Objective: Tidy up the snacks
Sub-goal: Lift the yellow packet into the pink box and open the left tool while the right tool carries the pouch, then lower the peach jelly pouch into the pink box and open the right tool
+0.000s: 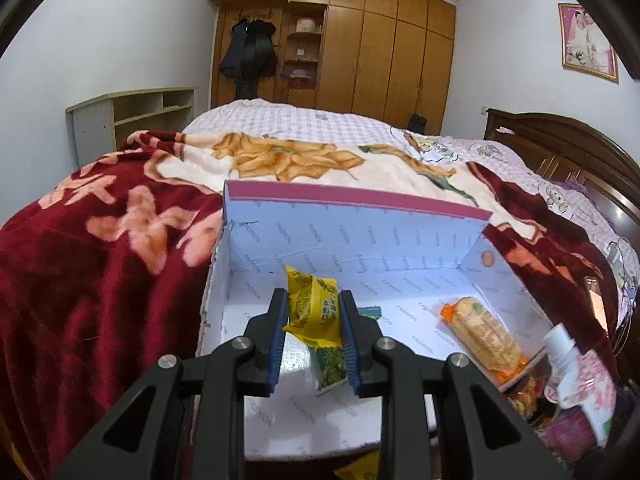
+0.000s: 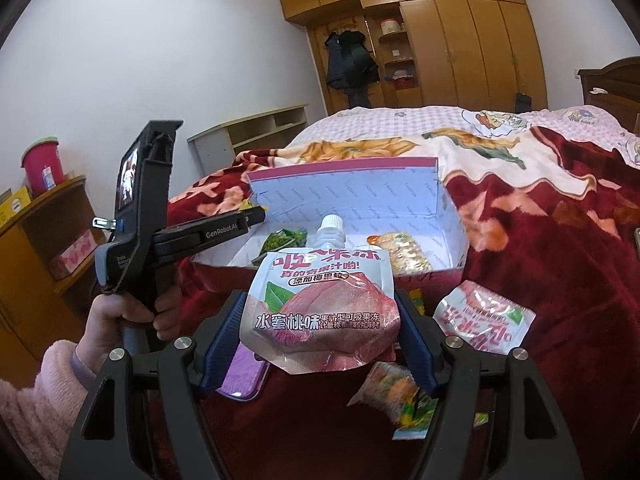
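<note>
Your left claw (image 1: 314,312) is clamped on a yellow crinkled snack packet (image 1: 310,306) above the open white cardboard box (image 1: 360,236) on the bed. Your right claw (image 2: 320,320) grips a pink spouted jelly pouch (image 2: 324,312) just before that box.

Left gripper (image 1: 314,312): lower centre of its wrist view, jaws clamped on a packet.
Left hand (image 2: 132,312): lower left of right wrist view, fist round the handle, pink fleece sleeve (image 2: 44,384).
Right gripper (image 2: 322,312): lower centre, jaws pressing a pouch's sides.
</note>
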